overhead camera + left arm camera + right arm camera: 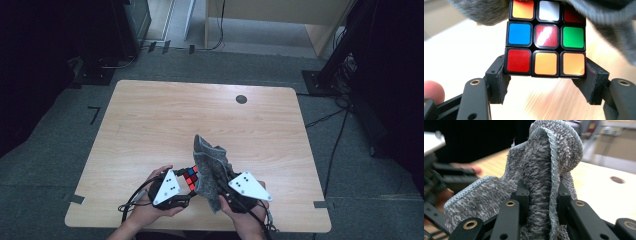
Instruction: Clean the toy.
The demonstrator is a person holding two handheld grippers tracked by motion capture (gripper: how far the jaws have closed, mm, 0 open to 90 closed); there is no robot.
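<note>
High view: left gripper (186,186) fingers (499,80) pinch the cube (191,178) above the surface (150,120); right gripper (220,192) fingers (522,195) pinch the cloth (210,170). Risk: hard wiping may twist the cube out of its shallow grip.

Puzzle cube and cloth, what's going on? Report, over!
Left gripper clamps puzzle cube. Right gripper pinches grey cloth, draped against cube. Nothing in the way.

From my high view the grey cloth (211,170) covers the cube's (190,178) right side, near the table's (150,115) front edge. Left gripper view: cube's top row cut by the frame, cloth blurred. Right gripper view: background smeared, unreadable.
</note>
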